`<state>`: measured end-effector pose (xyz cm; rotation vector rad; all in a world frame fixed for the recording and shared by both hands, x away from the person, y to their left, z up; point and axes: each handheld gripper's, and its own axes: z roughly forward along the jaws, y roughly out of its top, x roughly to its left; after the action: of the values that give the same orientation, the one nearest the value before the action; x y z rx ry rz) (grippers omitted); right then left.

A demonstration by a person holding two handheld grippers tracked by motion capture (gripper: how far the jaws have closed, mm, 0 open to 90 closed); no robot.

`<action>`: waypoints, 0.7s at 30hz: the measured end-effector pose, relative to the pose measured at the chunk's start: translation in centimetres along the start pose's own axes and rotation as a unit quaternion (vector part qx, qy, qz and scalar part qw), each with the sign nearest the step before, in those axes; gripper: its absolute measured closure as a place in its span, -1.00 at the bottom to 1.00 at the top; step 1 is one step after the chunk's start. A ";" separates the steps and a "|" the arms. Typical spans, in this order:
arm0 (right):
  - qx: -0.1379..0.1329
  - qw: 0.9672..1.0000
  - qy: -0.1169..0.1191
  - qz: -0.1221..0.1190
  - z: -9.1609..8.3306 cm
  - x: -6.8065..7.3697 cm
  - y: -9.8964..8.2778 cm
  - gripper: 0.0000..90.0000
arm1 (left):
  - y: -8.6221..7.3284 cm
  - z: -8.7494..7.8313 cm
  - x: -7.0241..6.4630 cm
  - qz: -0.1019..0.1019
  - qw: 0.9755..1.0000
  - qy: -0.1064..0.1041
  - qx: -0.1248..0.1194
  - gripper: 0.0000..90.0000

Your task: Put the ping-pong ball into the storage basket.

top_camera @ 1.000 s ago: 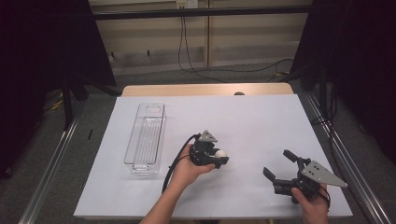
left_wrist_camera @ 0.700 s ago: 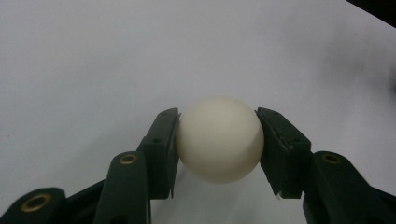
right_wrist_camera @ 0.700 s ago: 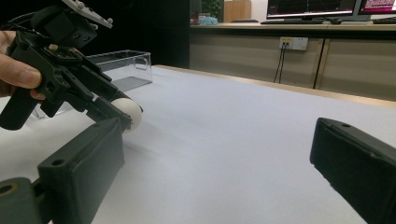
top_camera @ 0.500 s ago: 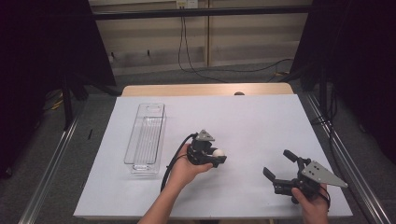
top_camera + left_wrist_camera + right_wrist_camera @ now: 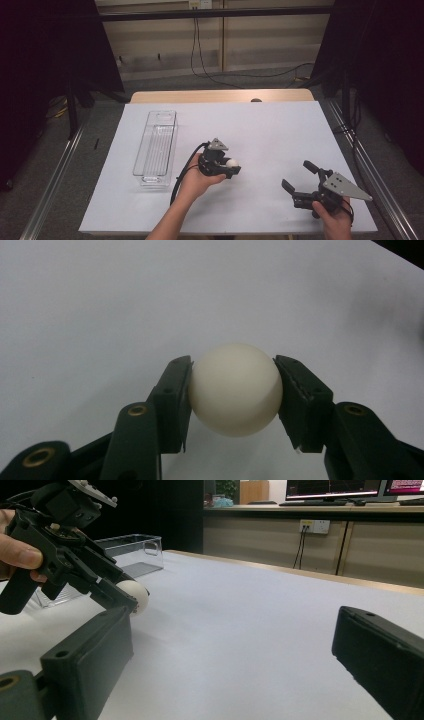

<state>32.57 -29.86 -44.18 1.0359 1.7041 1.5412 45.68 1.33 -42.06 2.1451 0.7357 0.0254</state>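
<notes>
A white ball point(image 5: 234, 389) sits between the two black jaws of my left gripper point(image 5: 234, 371), whose pads press on both of its sides just above the white table sheet. In the high view the left gripper point(image 5: 231, 168) is held mid-table, with the ball point(image 5: 231, 162) at its tip. The right gripper view shows the same ball point(image 5: 137, 593) pinched at the far left. My right gripper point(image 5: 296, 176) rests near the front right of the sheet. Its jaws stand wide apart, with nothing between them, and they point toward the left gripper.
A long clear plastic tray point(image 5: 156, 145) lies on the left part of the white sheet point(image 5: 280, 130), beside the left hand. A wooden table edge point(image 5: 220, 95) runs along the back. Metal rails flank both sides of the table.
</notes>
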 end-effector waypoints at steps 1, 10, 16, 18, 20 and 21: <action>0.001 1.000 0.001 -0.001 0.0 0.0 0.0 -0.94 | 0.0 0.0 0.0 -0.001 1.000 0.002 -0.002 0.14; 0.001 1.000 0.002 -0.001 0.0 0.0 0.0 -0.94 | 0.0 -0.3 0.2 0.000 1.000 0.000 0.004 0.14; 0.003 1.000 0.004 -0.002 0.0 -0.1 0.0 -0.94 | 0.1 -0.5 0.3 -0.003 1.000 0.002 0.005 0.14; 0.003 1.000 0.004 -0.003 0.0 -0.1 0.0 -0.94 | 0.1 -0.5 0.3 -0.005 1.000 0.003 0.003 0.14; 0.003 1.000 0.005 -0.003 0.0 -0.1 0.0 -0.94 | 0.1 -0.6 0.4 -0.006 1.000 -0.003 0.002 0.14; 0.002 1.000 0.003 -0.002 0.0 -0.1 -0.1 -0.94 | 0.1 -0.6 0.4 -0.006 1.000 -0.004 0.002 0.14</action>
<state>32.60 -29.90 -44.24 1.0291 1.7142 1.5404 45.86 1.95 -41.68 2.1434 0.7437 0.0098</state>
